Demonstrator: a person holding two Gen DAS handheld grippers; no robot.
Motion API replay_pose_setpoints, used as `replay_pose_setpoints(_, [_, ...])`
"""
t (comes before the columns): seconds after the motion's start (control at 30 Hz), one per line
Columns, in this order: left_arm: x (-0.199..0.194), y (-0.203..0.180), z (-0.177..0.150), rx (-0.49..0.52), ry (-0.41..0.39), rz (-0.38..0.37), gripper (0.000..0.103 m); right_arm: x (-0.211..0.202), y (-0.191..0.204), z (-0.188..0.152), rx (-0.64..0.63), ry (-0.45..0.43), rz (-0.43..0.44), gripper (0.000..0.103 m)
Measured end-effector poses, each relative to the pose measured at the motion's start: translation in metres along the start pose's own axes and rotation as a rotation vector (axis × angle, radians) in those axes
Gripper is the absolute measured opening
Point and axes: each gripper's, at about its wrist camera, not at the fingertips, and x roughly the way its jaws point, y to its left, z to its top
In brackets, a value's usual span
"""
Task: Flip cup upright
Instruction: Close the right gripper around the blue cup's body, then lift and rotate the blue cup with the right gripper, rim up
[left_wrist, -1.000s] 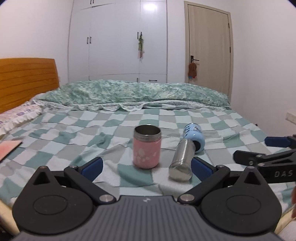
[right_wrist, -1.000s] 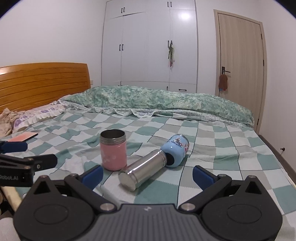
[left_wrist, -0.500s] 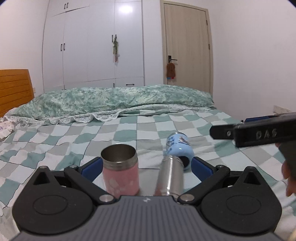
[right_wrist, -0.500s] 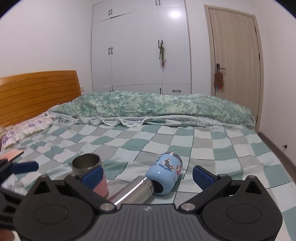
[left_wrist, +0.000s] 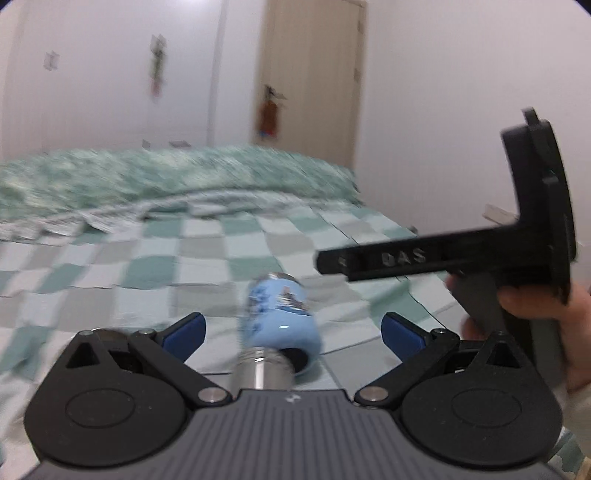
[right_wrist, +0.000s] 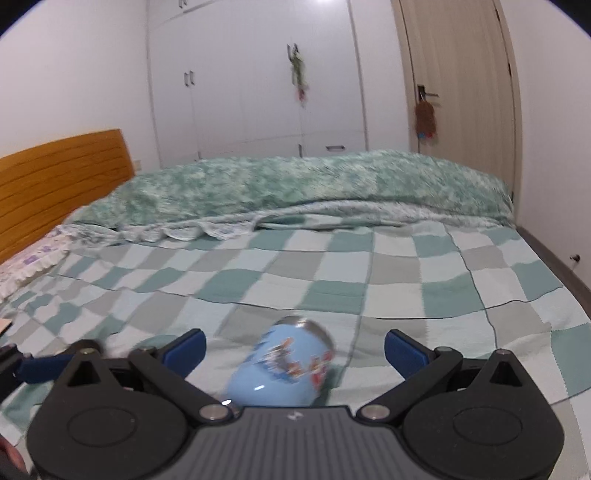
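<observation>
In the left wrist view, the left gripper (left_wrist: 291, 328) has its blue-padded fingers (left_wrist: 184, 330) spread wide with nothing between the pads. The cup (left_wrist: 279, 325), a steel body with a light blue printed end, lies on its side on the checked bedspread (left_wrist: 147, 266), in the gap between the two fingers and a little nearer the left one. Its long axis runs almost straight away from the fingers: the steel part (left_wrist: 262, 373) is at the near end, close to the gripper's body, and the blue end points ahead toward the far side of the bed. The right gripper's black frame (left_wrist: 443, 256), gripped by the person's hand (left_wrist: 532, 310), hangs above and to the right of the right finger; from here I cannot tell how its fingers stand. In the right wrist view, the right gripper (right_wrist: 293, 347) is likewise wide open and empty. The cup's blue end (right_wrist: 284, 369) lies between its fingers, low against the gripper's body, with the long axis slanting up and to the right, the metal-rimmed tip pointing ahead and rightward; the steel part is hidden below. Judging by this, the flip has not begun: the cup is untouched and lying down, so grasping, tipping it upright and releasing it all remain.
</observation>
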Motion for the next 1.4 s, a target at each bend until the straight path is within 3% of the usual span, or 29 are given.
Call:
replay_pose_setpoints(0.13, [0.064, -0.001, 0.014, 0.098, 0.079, -0.086, 0.103, 0.037, -0.026, 0.011, 0.025, 0.064, -0.012, 0.103])
replay_pose_setpoints(0.2, [0.095, 0.002, 0.020, 0.135, 0.122, -0.088, 0.103, 0.056, -0.038, 0.013, 0.041, 0.107, -0.006, 0.103])
replay_pose_setpoints(0.33, [0.149, 0.026, 0.021, 0.083, 0.239, -0.095, 0.103, 0.094, -0.056, 0.014, 0.083, 0.195, 0.004, 0.103])
replay_pose_setpoints(0.5, [0.182, 0.055, 0.016, 0.040, 0.301, -0.151, 0.103, 0.139, -0.071, 0.010, 0.165, 0.302, 0.069, 0.103])
replay_pose_setpoints(0.7, [0.192, 0.083, 0.020, 0.068, 0.309, -0.303, 0.103, 0.168, -0.080, 0.008, 0.322, 0.357, 0.180, 0.103])
replay_pose_setpoints(0.87, [0.201, 0.098, 0.017, 0.031, 0.353, -0.428, 0.103, 0.187, -0.072, 0.007, 0.367, 0.432, 0.251, 0.103])
replay_pose_setpoints(0.97, [0.199, 0.110, 0.012, -0.051, 0.332, -0.436, 0.103, 0.196, -0.070, 0.004, 0.412, 0.466, 0.276, 0.103])
replay_pose_setpoints(1.07, [0.192, 0.111, 0.009, -0.053, 0.317, -0.441, 0.103, 0.204, -0.069, 0.002, 0.450, 0.500, 0.302, 0.101])
replay_pose_setpoints(1.17, [0.191, 0.109, 0.009, -0.062, 0.315, -0.430, 0.103, 0.213, -0.065, -0.002, 0.467, 0.538, 0.316, 0.091])
replay_pose_setpoints(1.23, [0.189, 0.111, 0.008, -0.087, 0.321, -0.461, 0.103, 0.219, -0.063, -0.004, 0.492, 0.559, 0.319, 0.086])
replay_pose_setpoints(1.4, [0.181, 0.114, 0.005, -0.116, 0.300, -0.458, 0.103, 0.220, -0.060, -0.005, 0.520, 0.553, 0.303, 0.084])
